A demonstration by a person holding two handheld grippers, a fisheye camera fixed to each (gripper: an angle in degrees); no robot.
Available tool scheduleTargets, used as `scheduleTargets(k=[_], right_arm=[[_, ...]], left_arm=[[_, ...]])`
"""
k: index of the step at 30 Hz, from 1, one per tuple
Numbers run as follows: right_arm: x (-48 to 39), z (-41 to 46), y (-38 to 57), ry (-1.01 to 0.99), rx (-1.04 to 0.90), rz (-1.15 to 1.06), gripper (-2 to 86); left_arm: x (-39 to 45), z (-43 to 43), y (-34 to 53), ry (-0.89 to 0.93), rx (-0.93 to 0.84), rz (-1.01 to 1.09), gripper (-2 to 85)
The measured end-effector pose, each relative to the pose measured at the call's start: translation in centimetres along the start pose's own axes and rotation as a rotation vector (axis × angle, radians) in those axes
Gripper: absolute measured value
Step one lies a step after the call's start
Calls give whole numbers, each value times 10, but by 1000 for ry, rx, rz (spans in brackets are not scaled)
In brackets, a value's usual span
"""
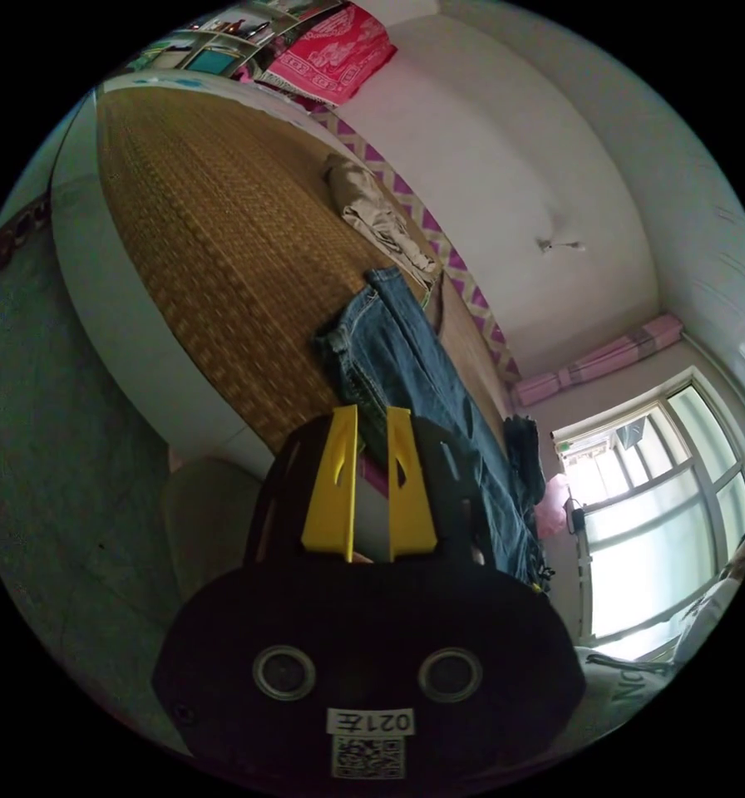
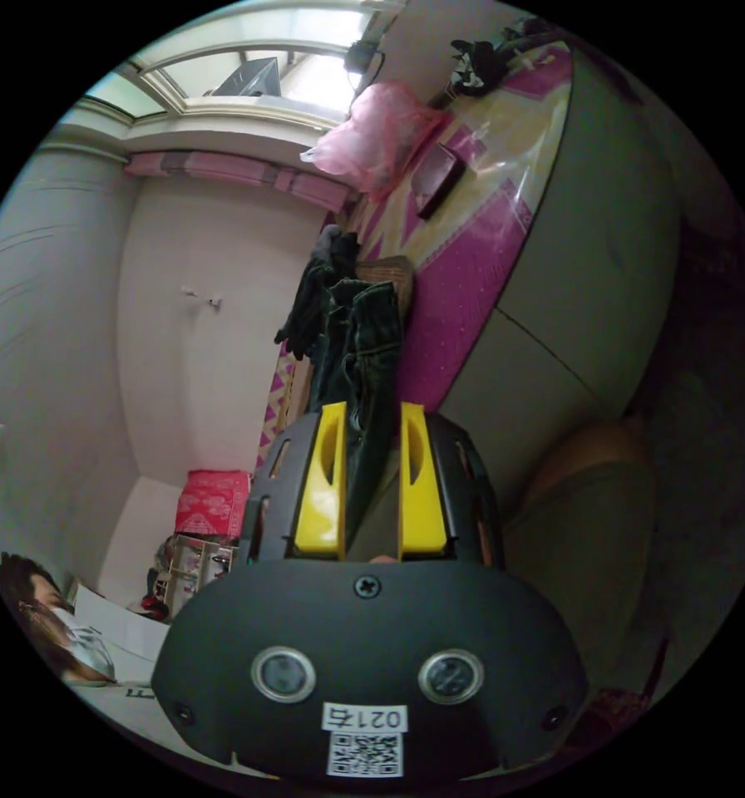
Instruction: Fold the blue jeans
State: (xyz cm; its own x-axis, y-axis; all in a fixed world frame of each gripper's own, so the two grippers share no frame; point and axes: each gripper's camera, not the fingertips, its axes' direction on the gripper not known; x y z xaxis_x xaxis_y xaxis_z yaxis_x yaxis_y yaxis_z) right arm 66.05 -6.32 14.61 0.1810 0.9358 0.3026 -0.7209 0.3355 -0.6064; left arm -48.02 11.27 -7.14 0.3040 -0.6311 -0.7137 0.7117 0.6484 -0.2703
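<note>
While stretched long along the near edge of the woven straw-matted bed (image 1: 206,249), blue denim jeans (image 1: 406,357) look heavy, limp, thick at the seams; best gripped at waistband and hems. Left gripper (image 1: 371,416): yellow fingers narrow, denim edge running between them, contact not certain. Right gripper (image 2: 371,411): fingers a little apart, dark denim (image 2: 364,349) passing between, grip unclear. Left gripper view adds a crumpled beige garment (image 1: 372,212) toward the far edge; right gripper view adds a pink plastic bag (image 2: 377,133) near the bed's corner.

Daylight from the window (image 1: 663,515) glares white, the room stays dim, and fisheye edges bend and darken.
</note>
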Motion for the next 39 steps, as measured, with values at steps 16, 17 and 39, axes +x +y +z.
scheduleTargets(k=[16,17,39], right_arm=[[-20,23,-27,-165,-88,-43,7],[-24,23,-30,-187,-94,-54,6],[-77,247,-115,-152,-275,-126,63]], left_arm=[[19,8,-10,62,6,79,-7],[26,6,-12,68,7,98,-7],[119,221,-199,-184,-159,232,32]])
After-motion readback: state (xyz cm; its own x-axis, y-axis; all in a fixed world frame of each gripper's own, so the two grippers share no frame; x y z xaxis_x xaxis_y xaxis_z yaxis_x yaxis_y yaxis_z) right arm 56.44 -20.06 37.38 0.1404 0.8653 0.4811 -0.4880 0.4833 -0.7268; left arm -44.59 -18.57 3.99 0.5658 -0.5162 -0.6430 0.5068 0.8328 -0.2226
